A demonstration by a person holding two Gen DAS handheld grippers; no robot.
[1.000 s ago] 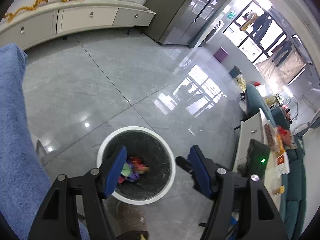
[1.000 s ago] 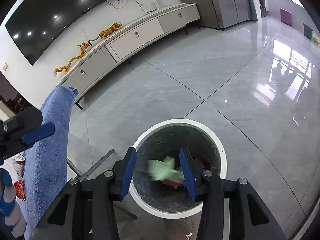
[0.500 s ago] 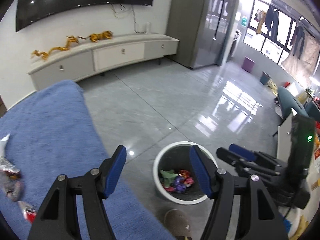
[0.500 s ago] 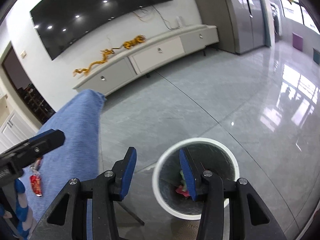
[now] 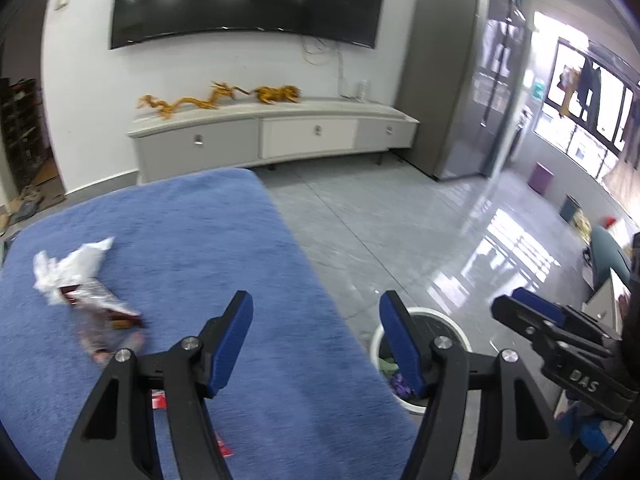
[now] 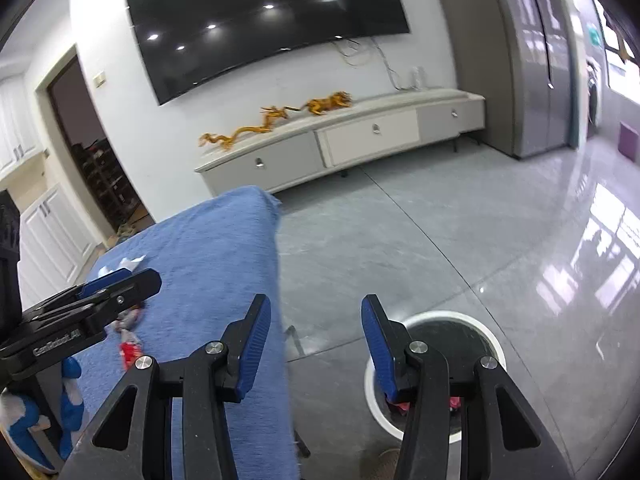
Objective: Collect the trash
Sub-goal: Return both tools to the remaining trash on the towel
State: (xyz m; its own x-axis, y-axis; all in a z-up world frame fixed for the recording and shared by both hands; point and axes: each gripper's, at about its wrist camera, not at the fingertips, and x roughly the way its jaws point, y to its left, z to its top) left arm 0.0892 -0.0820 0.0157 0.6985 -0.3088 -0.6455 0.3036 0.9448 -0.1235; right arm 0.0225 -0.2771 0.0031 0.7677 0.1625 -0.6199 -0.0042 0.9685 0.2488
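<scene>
Both sets of tongs hang empty and spread wide: the left tongs (image 5: pixel 316 338) over the near part of the blue-covered worktop (image 5: pixel 208 240), the right tongs (image 6: pixel 316 344) off its edge, above the floor beside the white-rimmed bin (image 6: pixel 448 320). The bin already has coloured scraps in the bottom, so some of the collecting looks done. What remains sits on the blue cover: a crumpled white paper (image 5: pixel 72 264) touching a shiny foil wrapper (image 5: pixel 100 304), with a small red wrapper (image 5: pixel 159 400) close in under the left tongs and another red scrap near the front edge. The risks, as I judge them, lie in the trash itself. The foil is slick and flat against a soft pile, so the tongs could skate over it or pinch the cloth and drag the cover. The paper and foil overlap, so one may lift and the other fall. The bin stands low beside the worktop; a light piece let go early could drift onto the tiles.
</scene>
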